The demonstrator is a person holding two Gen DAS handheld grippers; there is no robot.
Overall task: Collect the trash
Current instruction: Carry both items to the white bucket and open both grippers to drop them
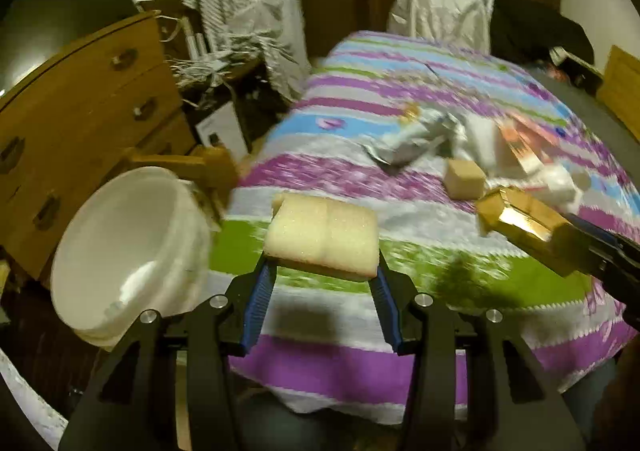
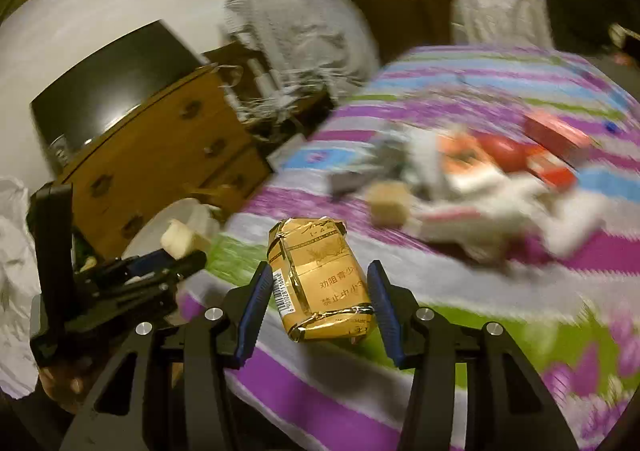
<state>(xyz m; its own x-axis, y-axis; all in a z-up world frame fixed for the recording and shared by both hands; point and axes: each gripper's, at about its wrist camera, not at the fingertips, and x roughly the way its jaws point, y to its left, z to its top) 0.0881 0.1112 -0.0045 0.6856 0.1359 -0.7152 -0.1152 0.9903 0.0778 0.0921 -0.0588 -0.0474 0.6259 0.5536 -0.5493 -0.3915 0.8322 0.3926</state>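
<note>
My left gripper (image 1: 322,275) clamps one foam block (image 1: 322,237); my right gripper (image 2: 318,291) grips one gold packet (image 2: 320,283). Both are above the bed's (image 1: 320,363) near edge.

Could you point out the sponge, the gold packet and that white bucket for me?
sponge (image 1: 322,237): left wrist view, middle of its top face.
gold packet (image 2: 320,283): right wrist view, centre of its printed front.
white bucket (image 1: 132,247): left wrist view, its inner wall.

Foam, foil, cloth and wood

Porous matt foam block (image 1: 322,237); glossy gold foil-wrapped pack (image 2: 320,283); soft woven striped bedspread (image 1: 400,331); smooth white plastic bucket (image 1: 128,251); varnished wooden dresser (image 1: 92,99); ribbed blue tool pads (image 1: 260,299).
</note>
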